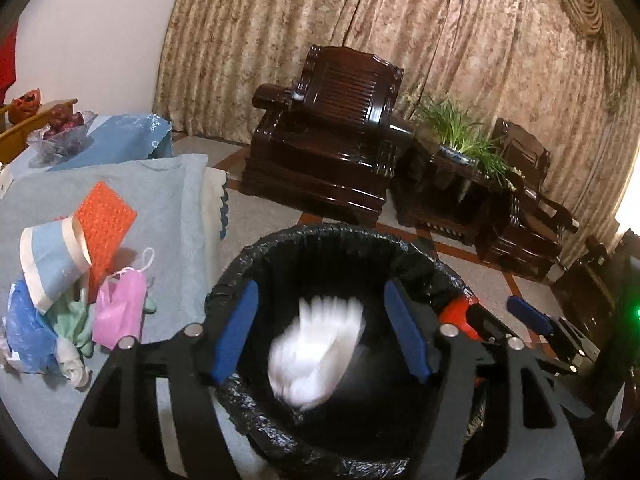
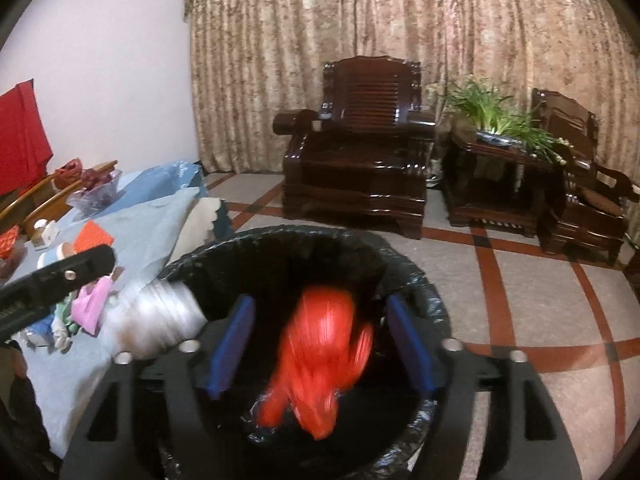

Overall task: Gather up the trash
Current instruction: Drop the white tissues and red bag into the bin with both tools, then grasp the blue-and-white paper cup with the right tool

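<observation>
Heavy beige curtains point(image 2: 400, 60) hang behind two dark carved wooden armchairs point(image 2: 356, 148) with a potted green plant point(image 1: 464, 128) between them, on a pale tiled floor point(image 2: 540, 300) crossed by red-brown lines. Directly below both my grippers stands a bin lined with a black bag point(image 1: 340, 240), just beside the near edge of the table point(image 1: 172, 208), which is covered in a light blue cloth. My left gripper point(image 1: 320, 332) has its blue pads spread wide, and a crumpled white piece of trash point(image 1: 316, 356) shows between them, blurred, over the bin's dark mouth; the pads do not touch it. My right gripper point(image 2: 320, 340) is spread just as wide, with a blurred red piece of trash point(image 2: 320, 360) between its pads and clear of both, also over the bin's opening. More trash lies in a heap near the table's left edge: a pink bag point(image 1: 120, 312), a blue plastic bag point(image 1: 28, 336), a pale blue and cream paper bag point(image 1: 52, 260), and an orange textured sheet point(image 1: 104, 220). Toward the table's far end sits a clear bowl of dark red fruit point(image 1: 60, 136).
</observation>
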The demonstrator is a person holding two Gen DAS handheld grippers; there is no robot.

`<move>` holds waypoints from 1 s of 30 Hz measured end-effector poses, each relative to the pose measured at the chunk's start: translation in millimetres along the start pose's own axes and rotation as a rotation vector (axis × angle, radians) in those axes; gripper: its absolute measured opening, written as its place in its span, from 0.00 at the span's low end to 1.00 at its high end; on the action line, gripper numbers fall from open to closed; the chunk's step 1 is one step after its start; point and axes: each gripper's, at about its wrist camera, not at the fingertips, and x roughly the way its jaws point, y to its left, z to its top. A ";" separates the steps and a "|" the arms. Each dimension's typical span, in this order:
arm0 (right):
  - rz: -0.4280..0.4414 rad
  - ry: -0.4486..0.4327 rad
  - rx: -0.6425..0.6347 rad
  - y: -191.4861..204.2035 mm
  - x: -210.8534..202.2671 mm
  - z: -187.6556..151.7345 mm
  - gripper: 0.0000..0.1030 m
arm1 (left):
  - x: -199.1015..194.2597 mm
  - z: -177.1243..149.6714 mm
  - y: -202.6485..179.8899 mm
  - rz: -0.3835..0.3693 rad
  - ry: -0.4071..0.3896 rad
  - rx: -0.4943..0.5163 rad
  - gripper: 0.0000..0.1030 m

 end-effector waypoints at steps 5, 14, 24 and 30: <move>-0.013 -0.031 -0.017 8.7 -6.2 3.0 0.93 | -20.4 1.8 17.1 0.058 -0.043 -0.009 0.84; 0.102 -0.051 -0.047 58.4 -9.0 11.1 0.94 | -87.7 1.1 70.6 0.285 -0.135 0.025 0.88; 0.302 -0.065 -0.162 172.9 -1.6 9.0 0.94 | -149.6 -10.2 162.2 0.555 -0.172 -0.036 0.88; 0.396 -0.063 -0.214 235.5 11.2 6.0 0.94 | -166.1 -22.3 211.2 0.639 -0.160 -0.100 0.88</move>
